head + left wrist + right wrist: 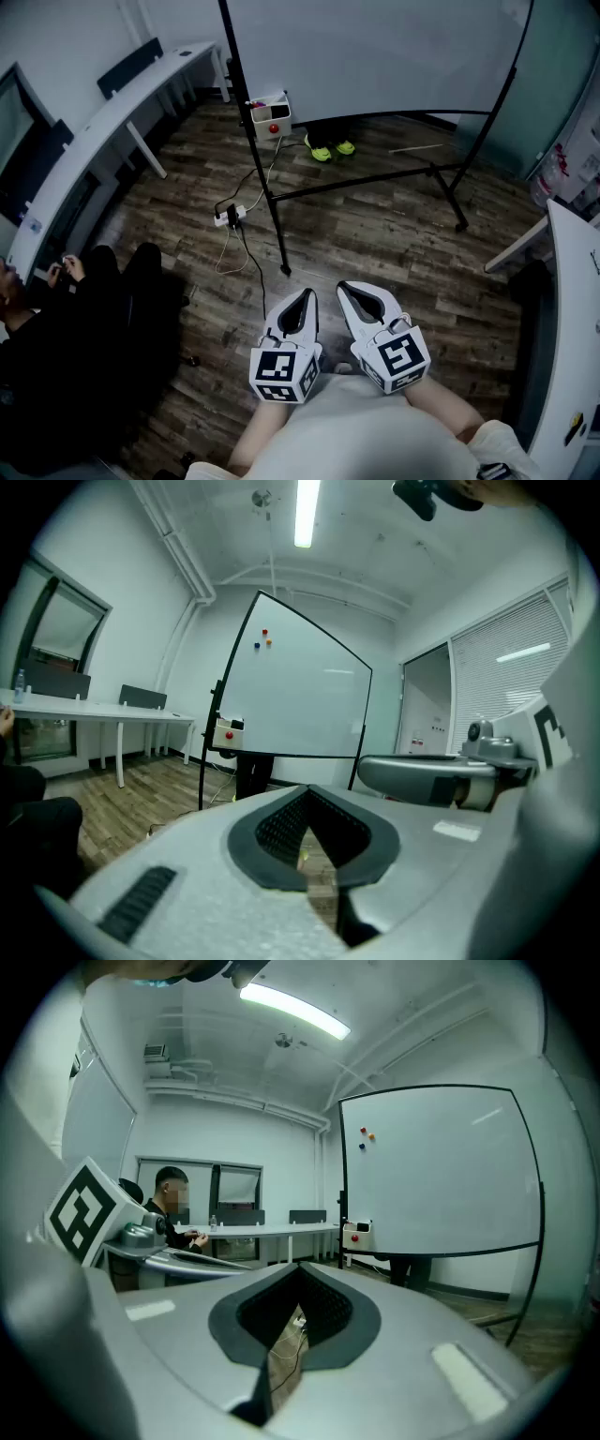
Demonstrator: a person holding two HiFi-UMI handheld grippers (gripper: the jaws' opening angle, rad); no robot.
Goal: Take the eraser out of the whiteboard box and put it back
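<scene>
Plainly nothing of the task is under way yet. The left gripper [306,298] and the right gripper [349,291] are held side by side close to the person's body, roughly level and aimed toward the whiteboard [375,56]. Each has its jaws closed tip to tip with nothing between them; through the gap behind the tips only the wooden floor [375,225] shows.

The whiteboard box [269,114] hangs at the lower left corner of the board, on the left upright of the stand [258,141], well apart from both grippers. It is small and white, with a red spot on its front and something dark at its top edge. The eraser should be in there, but from here it cannot be made out.

The step in hand, I judge, is the approach. Next, one gripper has to be carried up to the box, its jaws opened and lined up over the open top to take the eraser. A power strip [229,217] and its cable lie on the floor near the foot of the stand — worth stepping round.
</scene>
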